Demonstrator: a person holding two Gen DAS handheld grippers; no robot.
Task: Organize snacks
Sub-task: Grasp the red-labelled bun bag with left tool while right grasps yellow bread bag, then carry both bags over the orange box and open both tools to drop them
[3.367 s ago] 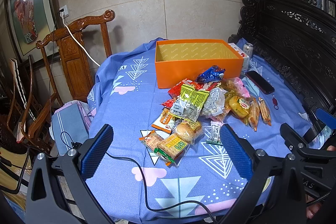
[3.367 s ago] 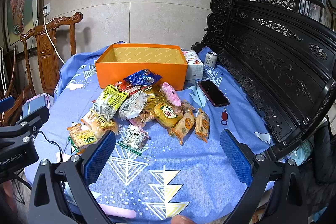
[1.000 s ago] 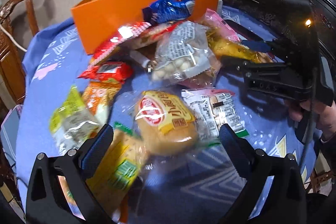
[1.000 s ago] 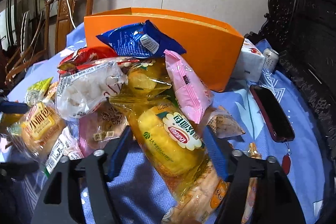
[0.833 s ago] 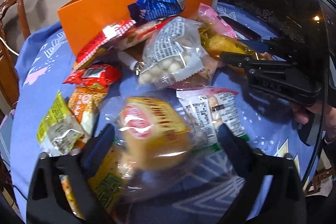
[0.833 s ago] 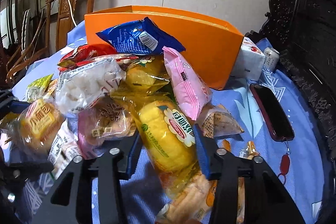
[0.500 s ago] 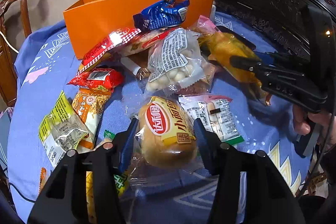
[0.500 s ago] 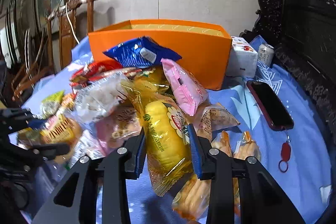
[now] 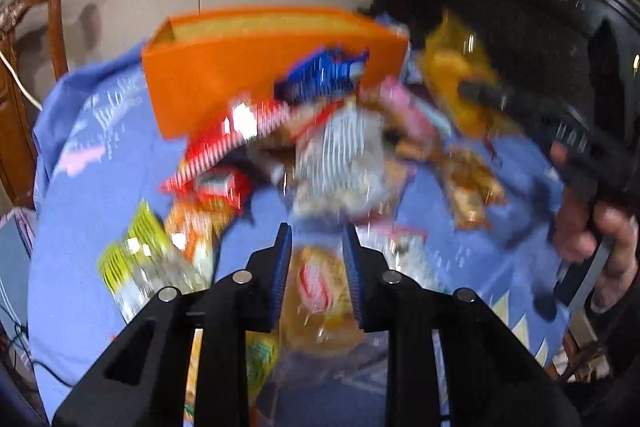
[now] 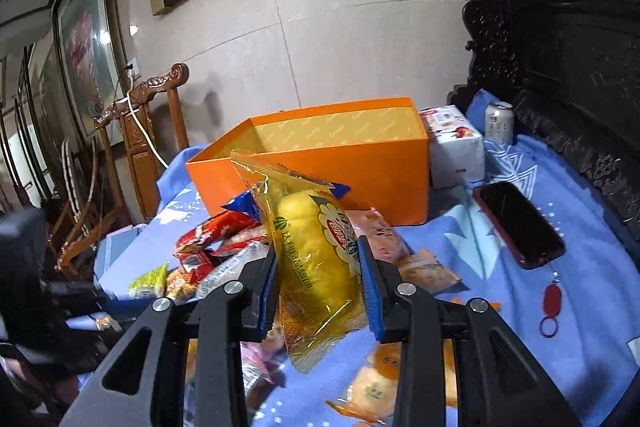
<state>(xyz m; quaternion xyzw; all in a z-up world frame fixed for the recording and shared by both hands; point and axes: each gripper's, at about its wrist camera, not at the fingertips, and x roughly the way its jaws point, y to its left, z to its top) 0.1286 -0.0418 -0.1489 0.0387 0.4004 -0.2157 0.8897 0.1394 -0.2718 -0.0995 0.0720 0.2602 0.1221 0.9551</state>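
Yellow cake packet (image 10: 316, 247) sits pinched between your right gripper's (image 10: 320, 263) fingers, lifted above the snack pile (image 10: 224, 247) in front of the orange box (image 10: 344, 155). Your left gripper (image 9: 318, 259) fingers clamp a bun packet (image 9: 316, 287) over the blue-clothed bench (image 9: 80, 187); that view is blurred.
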